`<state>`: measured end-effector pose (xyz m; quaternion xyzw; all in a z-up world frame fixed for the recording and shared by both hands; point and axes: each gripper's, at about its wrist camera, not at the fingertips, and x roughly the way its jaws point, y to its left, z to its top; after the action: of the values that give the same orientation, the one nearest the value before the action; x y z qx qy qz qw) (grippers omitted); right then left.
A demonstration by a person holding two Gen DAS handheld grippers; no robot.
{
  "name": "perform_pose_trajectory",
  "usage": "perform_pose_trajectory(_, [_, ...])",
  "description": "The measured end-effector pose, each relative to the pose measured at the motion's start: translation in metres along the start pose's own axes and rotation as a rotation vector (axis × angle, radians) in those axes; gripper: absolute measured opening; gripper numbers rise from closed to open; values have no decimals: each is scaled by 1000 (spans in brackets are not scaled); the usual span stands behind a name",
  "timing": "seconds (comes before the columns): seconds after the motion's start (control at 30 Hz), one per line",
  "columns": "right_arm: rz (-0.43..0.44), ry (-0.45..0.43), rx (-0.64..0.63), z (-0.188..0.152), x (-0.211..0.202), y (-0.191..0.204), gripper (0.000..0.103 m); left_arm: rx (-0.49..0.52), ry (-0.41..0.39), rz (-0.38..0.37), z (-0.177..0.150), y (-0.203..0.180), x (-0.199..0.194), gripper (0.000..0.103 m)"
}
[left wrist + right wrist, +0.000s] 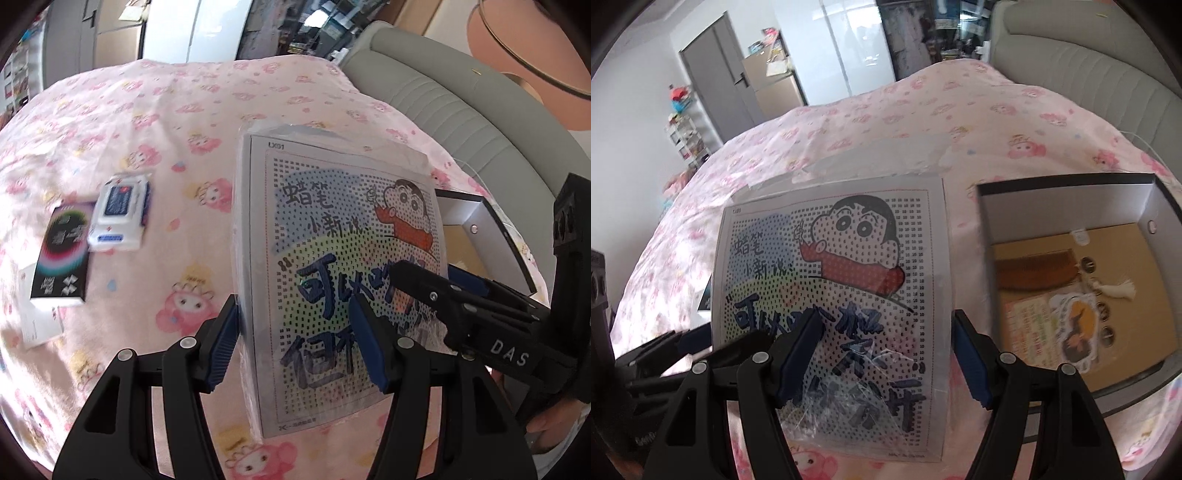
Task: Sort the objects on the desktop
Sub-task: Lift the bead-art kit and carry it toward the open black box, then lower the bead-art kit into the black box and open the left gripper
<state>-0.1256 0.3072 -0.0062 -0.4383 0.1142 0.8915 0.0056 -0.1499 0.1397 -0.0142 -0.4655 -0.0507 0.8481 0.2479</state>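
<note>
1. Pink bedspread (147,122) printed with cartoon faces covers the whole working surface, with a grey padded headboard (443,99) curving along its far right side and a grey door (713,70) in the room behind.
2. On the bedspread to the right sits an open grey box (1067,206) with a brown cardboard floor; a brown comb (1034,273), a white tassel (1119,290) and some stickers (1071,328) lie inside it.
3. Just left of the box, a flat cartoon picture kit (332,229) in clear plastic wrap stands tilted up off the bedspread, its printed face toward the right wrist camera.
4. The left gripper (295,350) has its blue-padded fingers on either side of the kit's lower left edge, part-way apart and pressing on the pack.
5. The right gripper (882,362) reaches over the kit's lower half: its left finger lies against the printed face, its right finger stands past the pack's right edge, wide apart. Whether it actually grips the pack cannot be told.
6. Well to the left on the bedspread lie a black box (62,254) with coloured rings and, touching its upper right corner, a white pack of wet wipes (122,218).
7. A small white card (37,317) pokes out from beneath the black box.
</note>
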Motion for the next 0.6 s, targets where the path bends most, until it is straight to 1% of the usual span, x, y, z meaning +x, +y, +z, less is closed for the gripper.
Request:
perform_pose_trajectory(0.1, [-36,-25,7,9,-12,-19,68,27,11,-26,12,-21,8,61])
perform_pose_trajectory(0.27, [-102,-36,43,23,-29,-55,68,80,49,-83,29,-60,28,61])
perform_pose_trajectory(0.37, [-133,-43,70,28,-38,-80,68,95,65,-107,34,-83,41,61])
perform_pose_trajectory(0.6, [-193,-28,123,31,-51,-138,68,128,104,-164,44,-138,74,61])
